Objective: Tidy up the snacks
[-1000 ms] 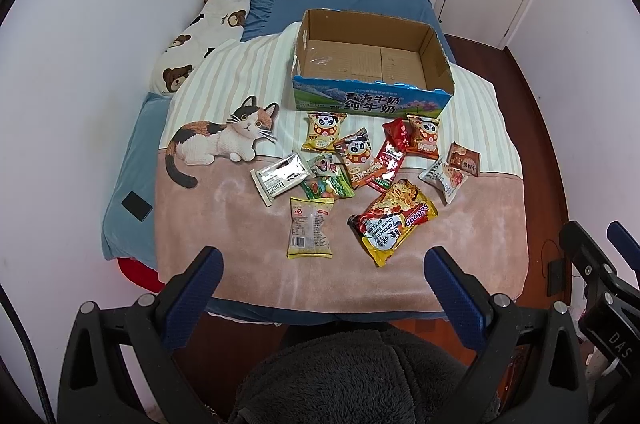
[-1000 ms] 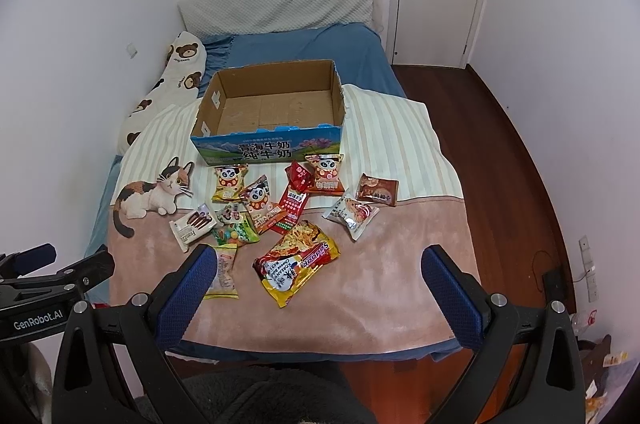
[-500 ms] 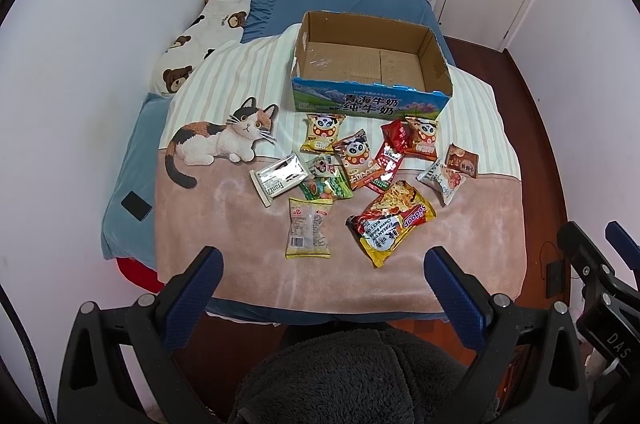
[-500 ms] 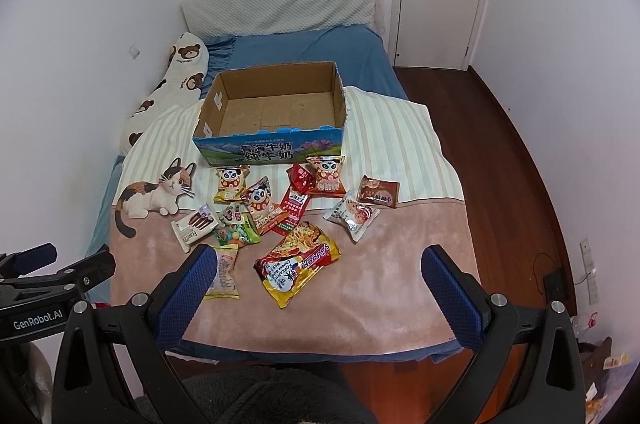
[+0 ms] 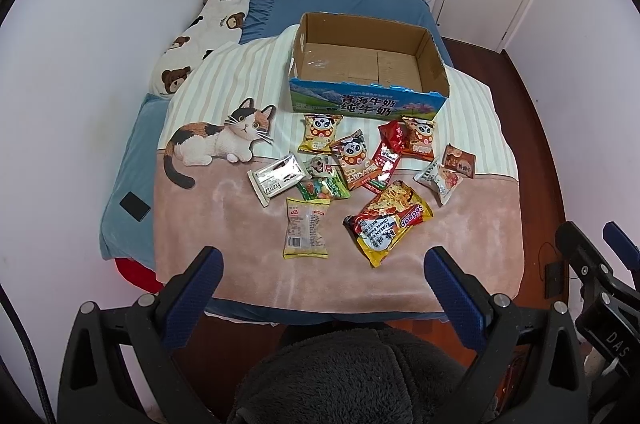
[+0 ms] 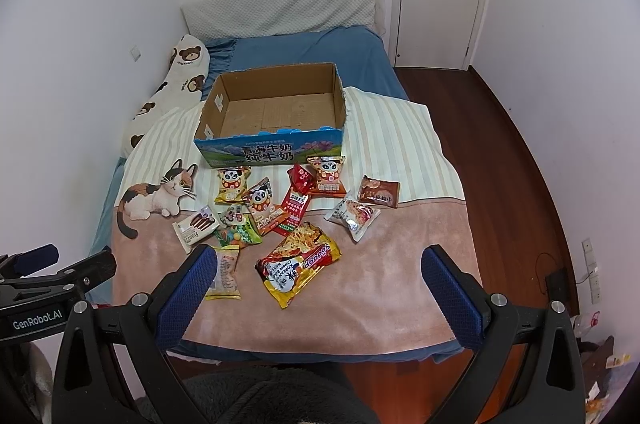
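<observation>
The bed [image 5: 132,159] fills the room ahead of both grippers, covered by a blanket [image 5: 248,264] with a printed calico cat [image 5: 218,143] to the forward left. A bear-print pillow [image 5: 200,35] lies along the far left edge. Beyond the snacks, straight ahead of the tools, stands an open-topped milk carton box [image 5: 368,103], its cardboard floor bare. Between box and grippers the snacks lie scattered on the blanket: nearest, a yellow-and-red noodle packet [image 5: 390,222] and a clear yellow-edged packet [image 5: 306,232]; behind these a silver Franzzi wafer pack [image 5: 276,177], a green candy bag [image 5: 322,189], three panda-print bags, the leftmost yellow [image 5: 320,137], a red sachet [image 5: 384,159], and to the right a white pack [image 5: 440,179] and a brown pack [image 5: 460,159]. A dark phone-like slab [image 5: 135,206] sits on the blue sheet, left. The left gripper [image 5: 324,288] and right gripper [image 6: 316,284] both hover short of the bed's near edge, jaws spread wide, holding nothing
</observation>
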A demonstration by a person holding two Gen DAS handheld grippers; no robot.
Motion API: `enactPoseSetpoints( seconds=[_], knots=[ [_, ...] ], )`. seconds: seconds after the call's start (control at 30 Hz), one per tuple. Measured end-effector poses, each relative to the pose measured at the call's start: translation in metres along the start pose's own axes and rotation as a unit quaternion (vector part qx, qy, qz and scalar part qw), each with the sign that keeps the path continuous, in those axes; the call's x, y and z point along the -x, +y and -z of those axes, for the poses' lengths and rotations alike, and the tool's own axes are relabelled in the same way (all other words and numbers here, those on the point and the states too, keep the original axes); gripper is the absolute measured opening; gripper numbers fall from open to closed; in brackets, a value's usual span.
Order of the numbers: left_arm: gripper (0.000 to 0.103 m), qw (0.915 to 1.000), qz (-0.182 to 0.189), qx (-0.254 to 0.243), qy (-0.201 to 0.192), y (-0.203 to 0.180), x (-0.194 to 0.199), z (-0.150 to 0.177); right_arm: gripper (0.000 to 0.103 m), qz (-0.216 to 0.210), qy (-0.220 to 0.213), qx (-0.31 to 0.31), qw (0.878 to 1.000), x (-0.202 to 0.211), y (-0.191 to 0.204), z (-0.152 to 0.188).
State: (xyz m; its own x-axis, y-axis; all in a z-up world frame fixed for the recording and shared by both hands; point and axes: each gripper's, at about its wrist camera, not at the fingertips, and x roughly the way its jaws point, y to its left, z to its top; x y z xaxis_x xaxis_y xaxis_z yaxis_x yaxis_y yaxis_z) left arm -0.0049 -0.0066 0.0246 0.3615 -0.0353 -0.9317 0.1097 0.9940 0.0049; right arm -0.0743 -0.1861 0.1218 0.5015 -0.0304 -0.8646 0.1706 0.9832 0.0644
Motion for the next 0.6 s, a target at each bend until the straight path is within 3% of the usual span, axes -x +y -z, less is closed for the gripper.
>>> enactPoseSetpoints(
  seconds=[0.23, 0.3, 0.47, 0.6],
  knots=[
    [0.103, 0.9999, -0.005, 0.011, 0.003, 0.003, -0.013, 0.000, 0.103, -0.005, 0.010, -0.008, 1.000, -0.006, 0.000, 0.001],
    [0.103, 0.9995, -0.022, 0.022, 0.004, 0.011, -0.029, -0.002, 0.103, -0.005, 0.019, -0.014, 1.000, -0.017, -0.001, 0.002],
    [0.103, 0.9971, -0.039, 0.055, 0.034, 0.037, -0.082, -0.006, 0.103, -0.023, 0.064, -0.041, 0.997, -0.073, -0.007, 0.009],
    [0.103, 0.9929, -0.060, 0.076, 0.068, 0.056, -0.127, -0.010, 0.103, -0.040, 0.127, -0.082, 0.988, -0.139, -0.014, 0.017]
  ],
)
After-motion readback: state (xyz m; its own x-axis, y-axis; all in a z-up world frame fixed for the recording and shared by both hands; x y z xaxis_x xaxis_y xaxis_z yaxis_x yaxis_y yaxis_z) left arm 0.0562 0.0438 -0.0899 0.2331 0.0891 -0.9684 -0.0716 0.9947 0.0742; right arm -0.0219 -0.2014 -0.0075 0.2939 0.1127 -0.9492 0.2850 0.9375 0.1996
